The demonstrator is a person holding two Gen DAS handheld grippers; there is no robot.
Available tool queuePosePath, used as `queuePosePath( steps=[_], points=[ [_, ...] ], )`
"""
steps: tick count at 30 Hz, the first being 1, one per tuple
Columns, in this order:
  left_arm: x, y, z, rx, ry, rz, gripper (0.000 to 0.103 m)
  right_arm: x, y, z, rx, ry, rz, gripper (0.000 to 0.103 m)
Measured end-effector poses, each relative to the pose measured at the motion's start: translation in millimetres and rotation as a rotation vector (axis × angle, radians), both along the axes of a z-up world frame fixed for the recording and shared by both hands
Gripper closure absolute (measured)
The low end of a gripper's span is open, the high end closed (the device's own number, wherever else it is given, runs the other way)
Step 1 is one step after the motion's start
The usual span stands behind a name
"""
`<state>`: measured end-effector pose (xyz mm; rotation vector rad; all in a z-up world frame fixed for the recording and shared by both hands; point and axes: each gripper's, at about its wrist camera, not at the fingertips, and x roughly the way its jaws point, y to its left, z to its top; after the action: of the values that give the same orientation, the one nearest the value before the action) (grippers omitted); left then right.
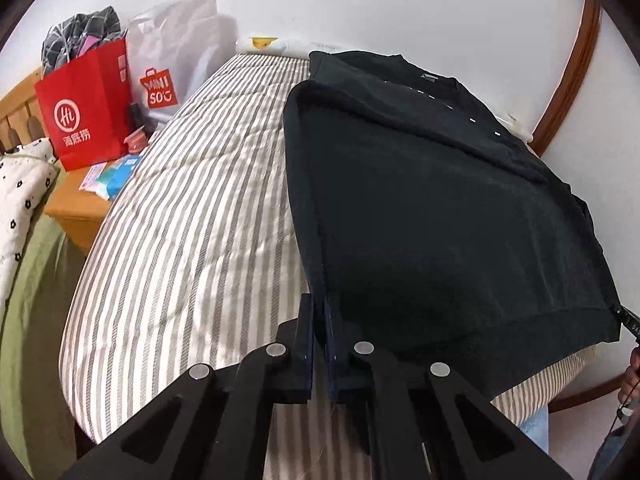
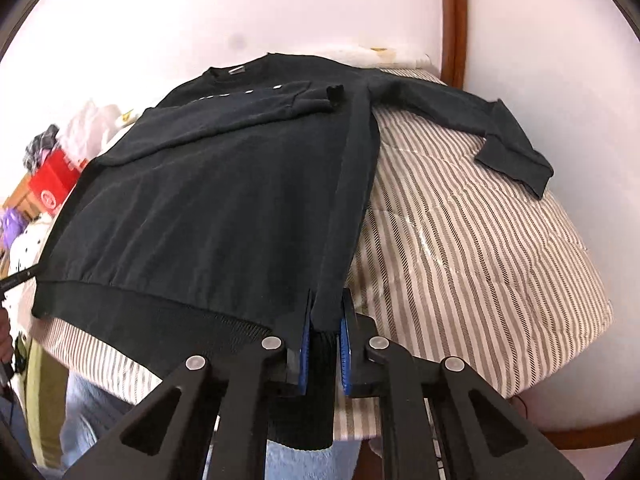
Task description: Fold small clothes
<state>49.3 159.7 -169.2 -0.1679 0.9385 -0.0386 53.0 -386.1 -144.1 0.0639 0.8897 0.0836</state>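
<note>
The black long-sleeved knit sweater [image 2: 224, 184] lies spread on the bed with the grey-and-white striped quilt [image 2: 460, 248], straight in front of both tools. The left tool [image 1: 320, 312] is clenched on its hem corner, and the right tool [image 2: 326, 316] pinches the other hem corner between blue pads.

A black sweater [image 2: 224, 184] is being held up at both hem corners over a striped bed, one sleeve folded across its chest, the other lying outstretched.
</note>
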Motion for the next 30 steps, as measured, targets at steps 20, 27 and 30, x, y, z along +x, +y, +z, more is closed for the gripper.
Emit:
queuePosePath(
  steps=[20, 27, 30],
  points=[
    [37, -19, 26, 0.084, -0.075, 0.036, 0.048, 50, -67, 16, -0.1, -0.101, -0.184, 0.058],
    [76, -41, 32, 0.085, -0.079, 0.041, 0.048, 110, -109, 2, -0.119, -0.049, -0.281, 0.057],
    [92, -49, 30, 0.103, -0.062, 0.04, 0.048, 138, -119, -8, -0.117, -0.026, -0.305, 0.053]
  ],
)
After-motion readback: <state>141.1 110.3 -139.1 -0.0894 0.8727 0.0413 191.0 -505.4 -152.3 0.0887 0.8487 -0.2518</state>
